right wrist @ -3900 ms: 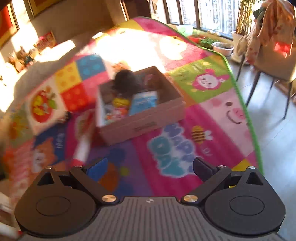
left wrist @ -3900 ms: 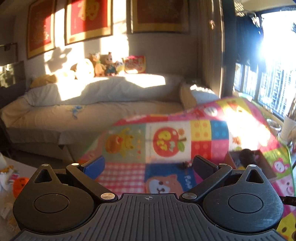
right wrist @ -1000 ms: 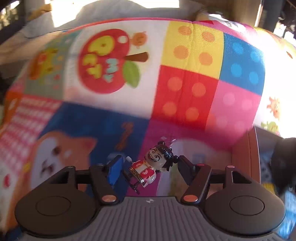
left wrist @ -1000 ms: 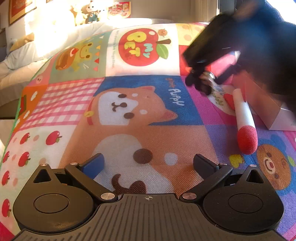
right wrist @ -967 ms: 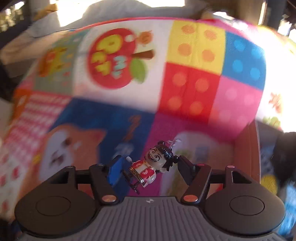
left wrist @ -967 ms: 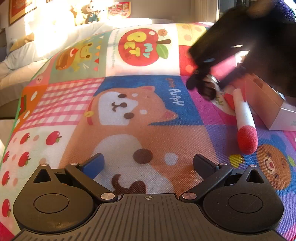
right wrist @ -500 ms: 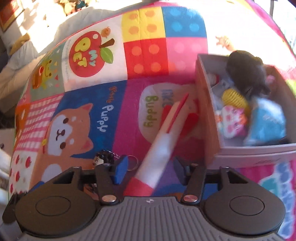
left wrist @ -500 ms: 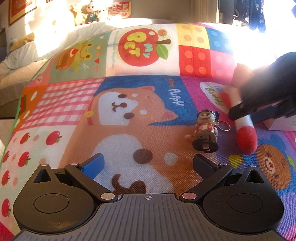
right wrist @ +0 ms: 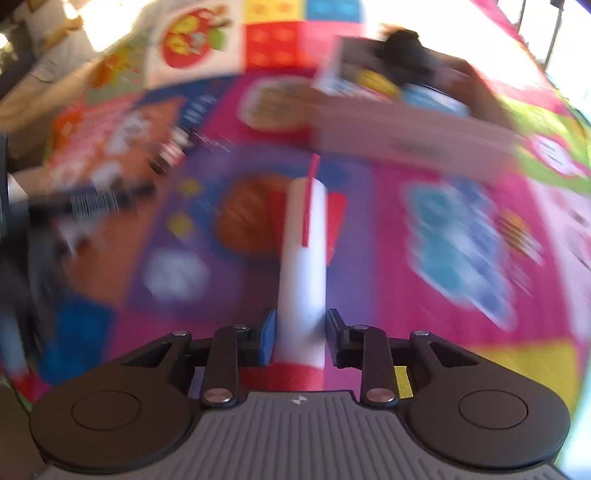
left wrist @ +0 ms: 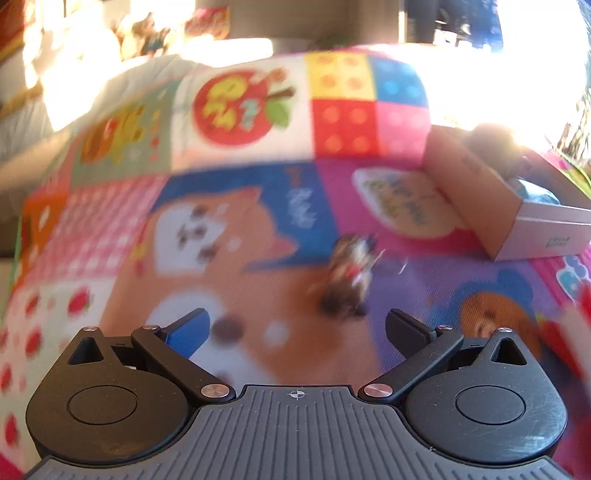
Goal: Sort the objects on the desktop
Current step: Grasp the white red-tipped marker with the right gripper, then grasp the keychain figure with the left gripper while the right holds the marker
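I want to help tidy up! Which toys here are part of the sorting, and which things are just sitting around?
Part of the sorting:
- white and red foam rocket, clamped in the right gripper
- small figure toy on the mat
- cardboard box with toys already inside

Just sitting around:
- colourful play mat
- stuffed toys on the sofa, blurred

A white foam rocket [right wrist: 303,266] with red fins points toward the open cardboard box [right wrist: 406,136] of toys on the play mat [left wrist: 258,302], while a small figurine [left wrist: 351,273] stands mid-mat.
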The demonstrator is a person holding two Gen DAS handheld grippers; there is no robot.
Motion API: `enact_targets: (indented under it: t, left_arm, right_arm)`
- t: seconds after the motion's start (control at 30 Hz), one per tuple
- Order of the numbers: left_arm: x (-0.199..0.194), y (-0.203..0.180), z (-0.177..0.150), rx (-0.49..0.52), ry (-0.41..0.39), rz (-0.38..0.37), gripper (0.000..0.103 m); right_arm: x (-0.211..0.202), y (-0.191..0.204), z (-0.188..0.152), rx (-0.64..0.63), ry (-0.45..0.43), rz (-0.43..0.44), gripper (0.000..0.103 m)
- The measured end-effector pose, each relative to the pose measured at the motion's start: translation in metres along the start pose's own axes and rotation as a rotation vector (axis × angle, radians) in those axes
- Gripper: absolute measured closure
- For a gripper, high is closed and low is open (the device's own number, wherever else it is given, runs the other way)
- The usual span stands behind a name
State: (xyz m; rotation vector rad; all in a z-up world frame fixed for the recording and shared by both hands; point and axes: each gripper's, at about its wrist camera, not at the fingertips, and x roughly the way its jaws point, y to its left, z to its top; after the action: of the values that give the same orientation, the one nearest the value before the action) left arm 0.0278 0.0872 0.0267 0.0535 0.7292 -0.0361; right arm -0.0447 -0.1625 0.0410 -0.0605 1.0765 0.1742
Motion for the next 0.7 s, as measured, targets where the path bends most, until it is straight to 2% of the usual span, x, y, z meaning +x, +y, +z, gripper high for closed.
enact_targets:
  t: [0.1, 0.17, 0.2, 0.27, 0.3, 0.33, 0.37, 0.43, 0.5, 0.63, 0.7]
  left_arm:
    - [0.014, -0.019, 0.019, 0.007, 0.012, 0.036, 0.000]
    - [0.026, -0.029, 0.026, 0.010, 0.053, 0.047, 0.000]
    - [0.031, -0.032, 0.028, 0.006, 0.076, 0.063, 0.000]
    - [0.038, -0.037, 0.028, -0.006, 0.107, 0.076, 0.005]
    - [0.040, -0.040, 0.028, -0.001, 0.115, 0.076, 0.018]
    - [0.038, -0.042, 0.028, 0.002, 0.105, 0.064, 0.028]
    - [0.036, -0.046, 0.029, 0.017, 0.101, 0.061, 0.035]
    - [0.032, -0.058, 0.030, 0.070, 0.112, 0.065, 0.065]
    - [0.022, -0.069, 0.030, 0.109, 0.115, 0.020, 0.069]
    - [-0.012, -0.095, 0.017, 0.172, 0.111, -0.132, 0.069]
    - [-0.030, -0.105, 0.004, 0.190, 0.123, -0.227, 0.068]
  right_arm:
    - [-0.008, -0.036, -0.020, 0.068, 0.022, -0.073, 0.075]
    - [-0.012, -0.052, -0.026, 0.102, 0.007, -0.096, 0.074]
    - [-0.014, -0.059, -0.026, 0.113, -0.006, -0.107, 0.072]
    - [-0.015, -0.066, -0.025, 0.127, -0.031, -0.118, 0.060]
    - [-0.016, -0.069, -0.025, 0.138, -0.045, -0.121, 0.050]
    - [-0.017, -0.074, -0.025, 0.152, -0.060, -0.123, 0.045]
    - [-0.018, -0.076, -0.025, 0.164, -0.071, -0.121, 0.043]
    - [-0.021, -0.081, -0.027, 0.189, -0.083, -0.110, 0.038]
    - [-0.022, -0.088, -0.028, 0.207, -0.083, -0.103, 0.033]
    - [-0.025, -0.092, -0.036, 0.201, -0.083, -0.119, 0.020]
    - [-0.025, -0.093, -0.039, 0.196, -0.073, -0.130, 0.018]
